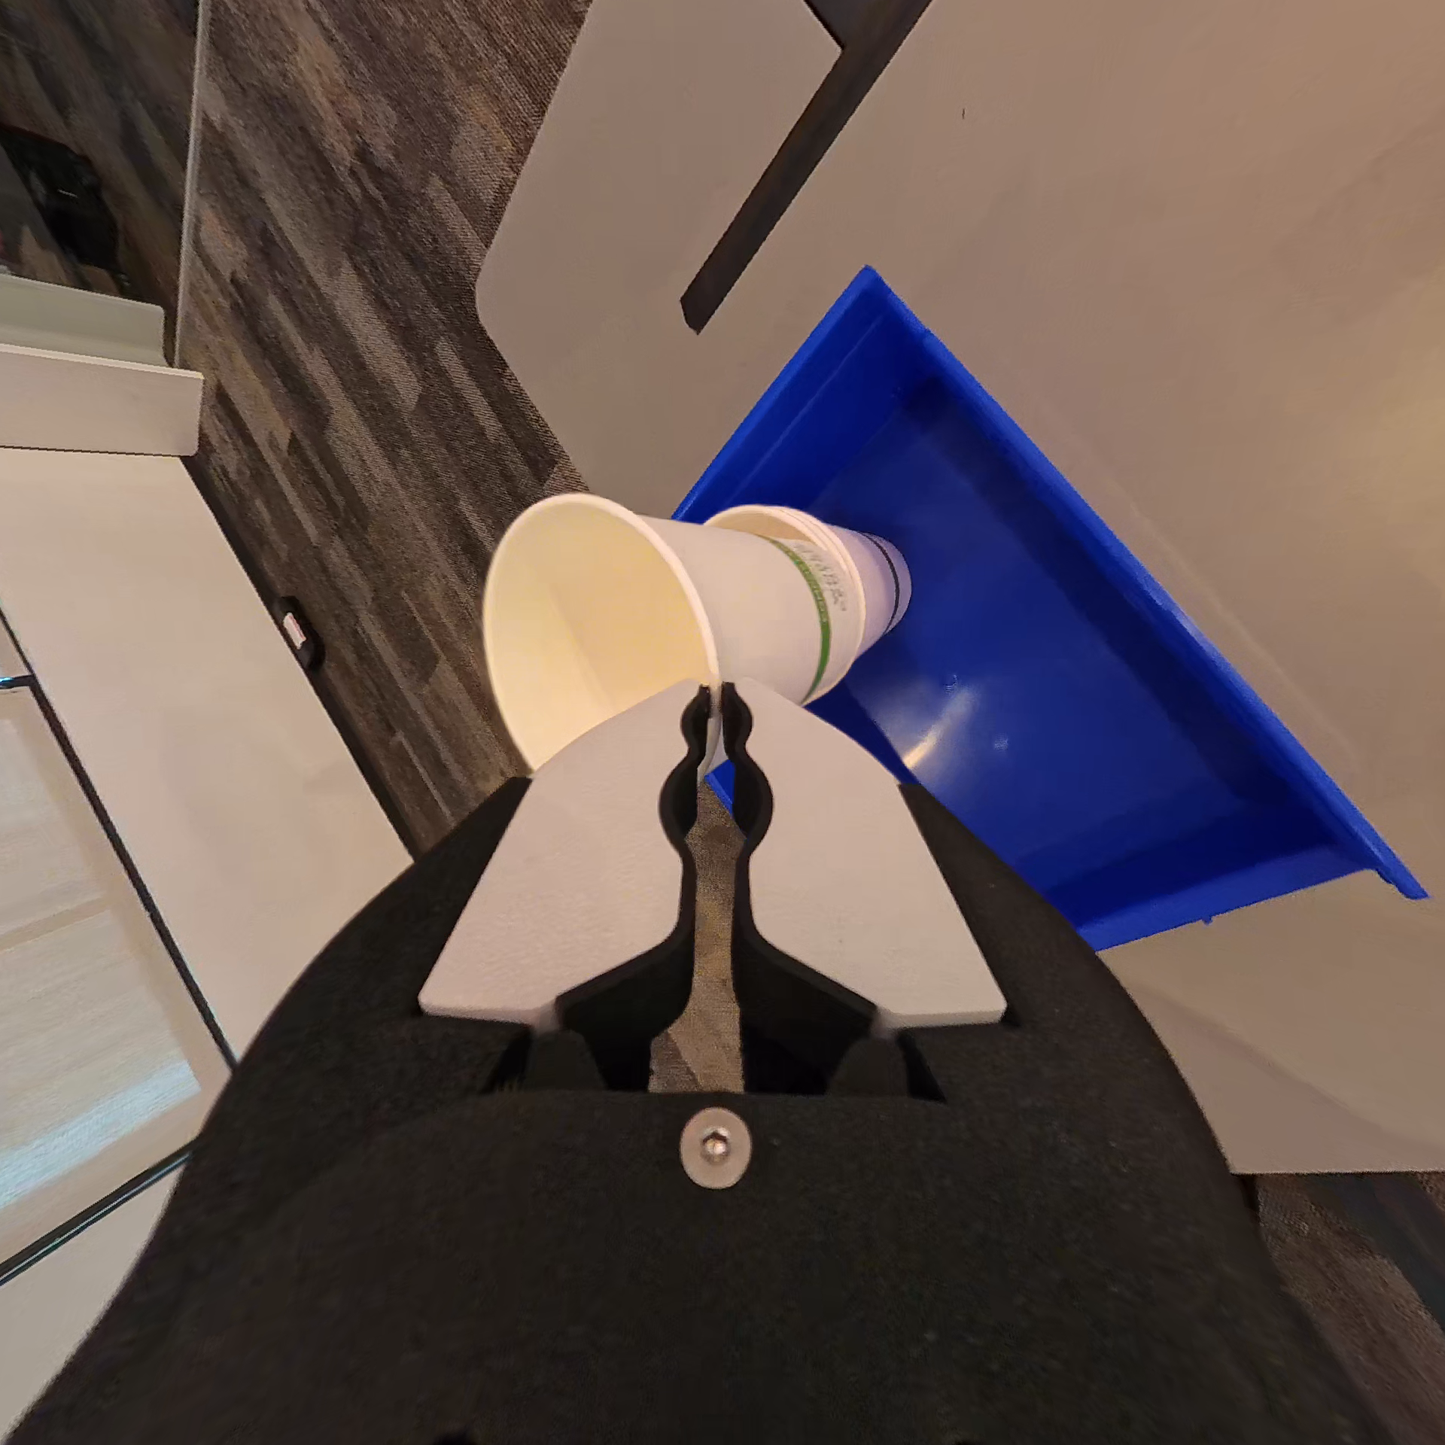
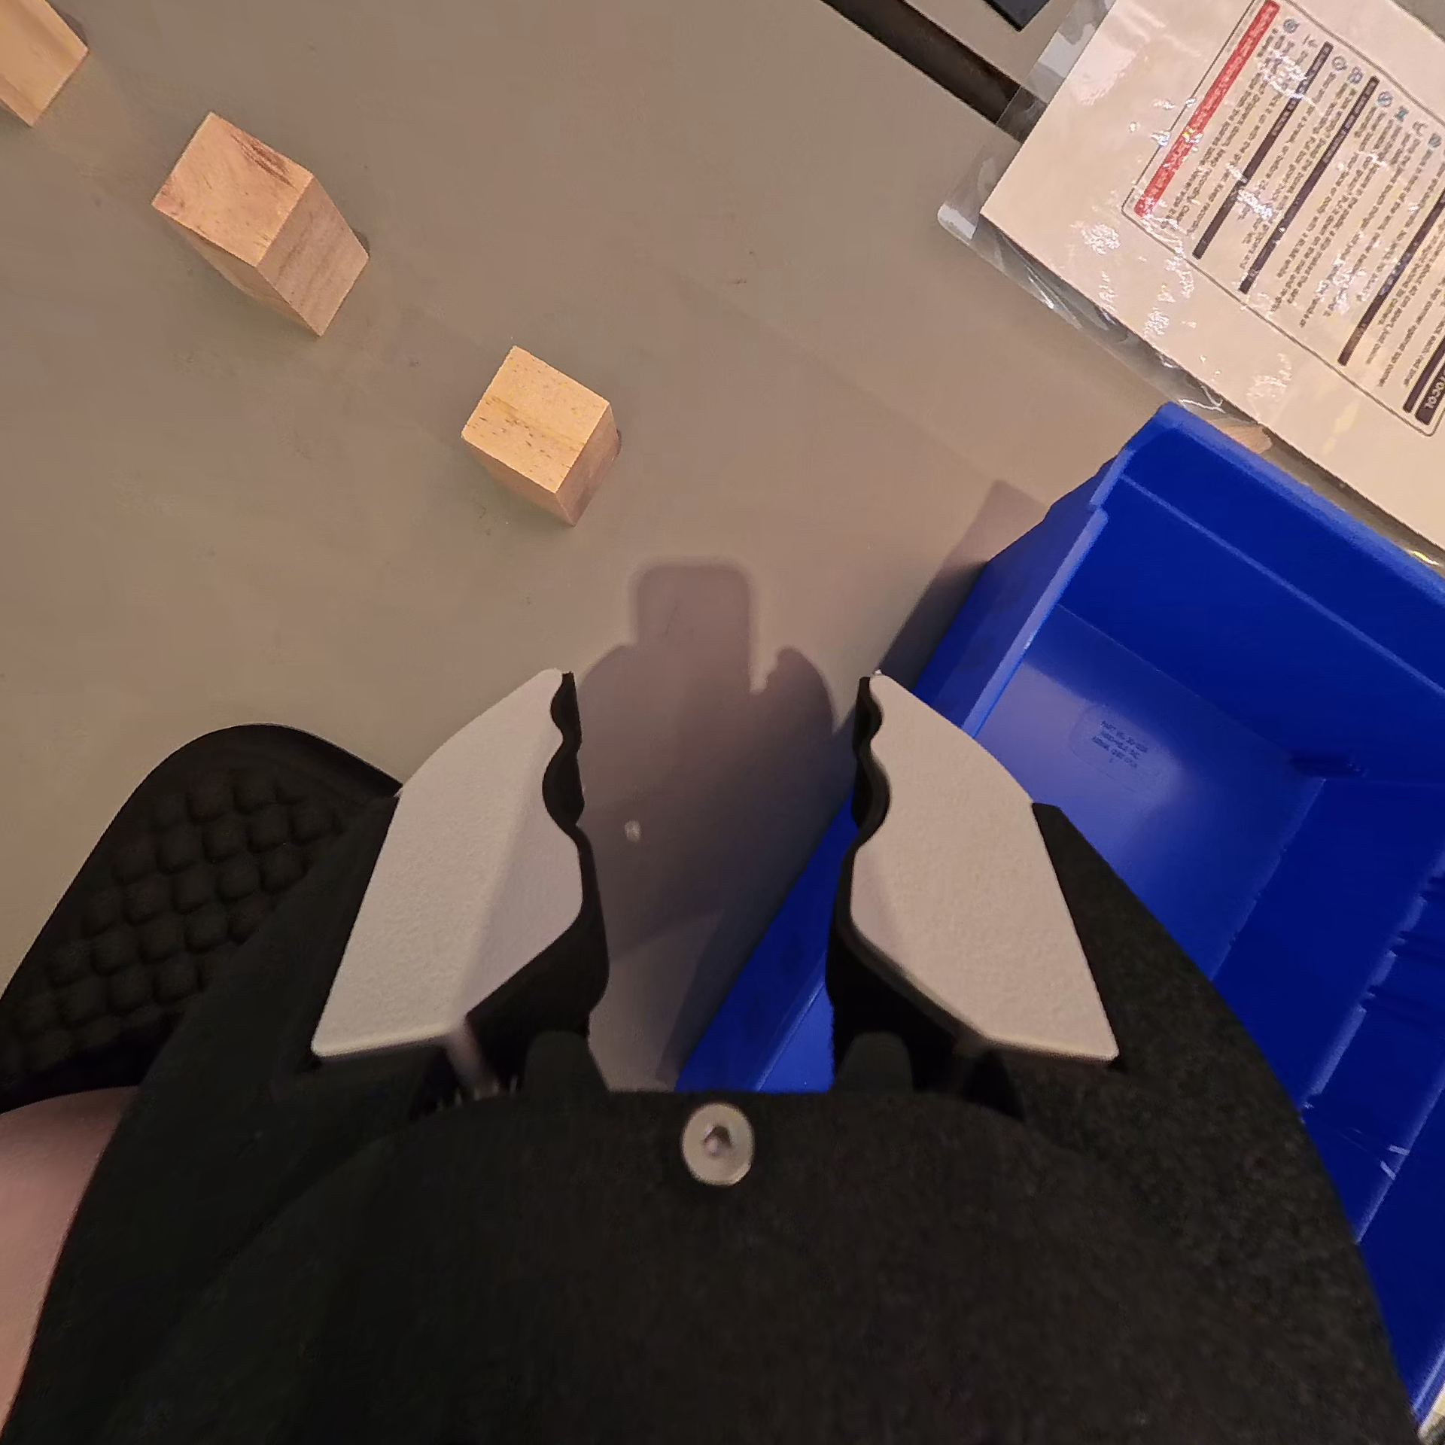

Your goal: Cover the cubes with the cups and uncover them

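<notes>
My left gripper is shut on the rim of a white paper cup with a green band. The cup is held tilted, its mouth towards the camera, at the near end of a blue bin. A stack of more white cups lies in the bin right behind it. In the right wrist view three wooden cubes stand in a diagonal row on the grey table: one nearest, one in the middle, one cut off at the top left corner. My right gripper is open and empty above the table, beside the blue bin.
A printed sheet in a clear plastic sleeve lies at the table's far right. A black textured pad lies at the near left. Patterned carpet floor and white furniture show beyond the table edge in the left wrist view.
</notes>
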`<state>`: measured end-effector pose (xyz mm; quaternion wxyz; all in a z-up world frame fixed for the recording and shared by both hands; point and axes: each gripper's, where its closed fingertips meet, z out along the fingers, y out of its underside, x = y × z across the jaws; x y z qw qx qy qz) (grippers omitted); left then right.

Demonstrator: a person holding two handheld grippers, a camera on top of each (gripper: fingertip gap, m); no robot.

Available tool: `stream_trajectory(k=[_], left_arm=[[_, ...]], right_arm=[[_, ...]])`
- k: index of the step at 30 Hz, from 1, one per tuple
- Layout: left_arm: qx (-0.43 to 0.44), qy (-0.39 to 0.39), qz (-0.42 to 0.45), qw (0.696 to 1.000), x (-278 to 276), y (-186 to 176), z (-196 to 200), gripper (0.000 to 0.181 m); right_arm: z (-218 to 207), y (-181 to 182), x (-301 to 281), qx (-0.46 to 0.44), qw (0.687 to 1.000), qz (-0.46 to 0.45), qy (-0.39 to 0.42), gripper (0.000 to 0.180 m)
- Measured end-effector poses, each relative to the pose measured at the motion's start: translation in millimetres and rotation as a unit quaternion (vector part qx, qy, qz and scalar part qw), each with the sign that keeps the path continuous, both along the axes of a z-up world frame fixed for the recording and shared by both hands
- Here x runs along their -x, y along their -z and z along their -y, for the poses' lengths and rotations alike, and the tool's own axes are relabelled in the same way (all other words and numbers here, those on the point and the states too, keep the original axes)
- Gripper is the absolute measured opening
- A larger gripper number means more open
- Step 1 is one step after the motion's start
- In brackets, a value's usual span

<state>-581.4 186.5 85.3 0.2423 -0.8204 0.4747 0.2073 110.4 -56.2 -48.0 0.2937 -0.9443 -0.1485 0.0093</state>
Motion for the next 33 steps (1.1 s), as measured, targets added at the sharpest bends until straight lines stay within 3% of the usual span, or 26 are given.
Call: stream_trajectory(k=[14, 21, 27, 33], left_arm=[[-0.027, 0.046, 0.038, 0.998, -31, -36, 24, 0.002], [-0.038, 0.118, 0.086, 0.989, -88, -56, 46, 0.003], [-0.039, 0.212, 0.172, 0.961, -166, -70, 75, 0.003], [-0.034, 0.294, 0.248, 0.922, -241, -85, 105, 0.003]], right_arm=[[-3, -4, 6, -0.007, 1.0, 0.001, -0.013, 0.067], [-14, -13, 27, -0.018, 0.998, 0.016, -0.052, 0.067], [-33, -29, 77, -0.056, 0.987, 0.012, -0.15, 0.067], [-61, -58, 160, -0.155, 0.939, -0.065, -0.301, 0.067]])
